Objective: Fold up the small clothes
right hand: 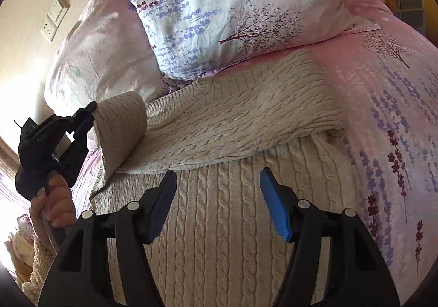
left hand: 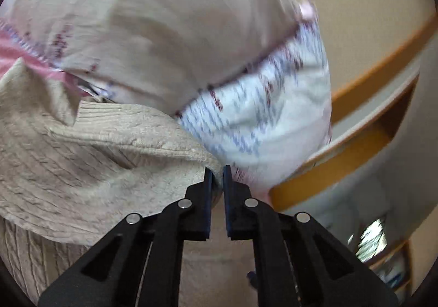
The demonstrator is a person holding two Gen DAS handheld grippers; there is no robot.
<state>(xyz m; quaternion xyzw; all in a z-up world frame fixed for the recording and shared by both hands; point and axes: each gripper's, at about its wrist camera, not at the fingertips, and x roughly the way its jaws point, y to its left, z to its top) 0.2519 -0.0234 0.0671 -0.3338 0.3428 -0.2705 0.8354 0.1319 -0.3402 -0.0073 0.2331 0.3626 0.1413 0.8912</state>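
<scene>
A beige cable-knit sweater [right hand: 232, 219] lies on the pink floral bed cover [right hand: 388, 104], its upper part folded over itself [right hand: 235, 120]. My left gripper [left hand: 217, 172] is shut on an edge of the sweater [left hand: 104, 159] and lifts it; in the right wrist view the left gripper [right hand: 91, 111] holds a raised sleeve [right hand: 121, 126] at the left. My right gripper [right hand: 217, 178] is open and empty, just above the sweater's lower body.
Two floral pillows [right hand: 219, 11] [right hand: 93, 55] lie at the head of the bed behind the sweater. A wooden headboard [left hand: 369, 71] curves at the right of the left wrist view. Wall sockets [right hand: 54, 19] are at the far left.
</scene>
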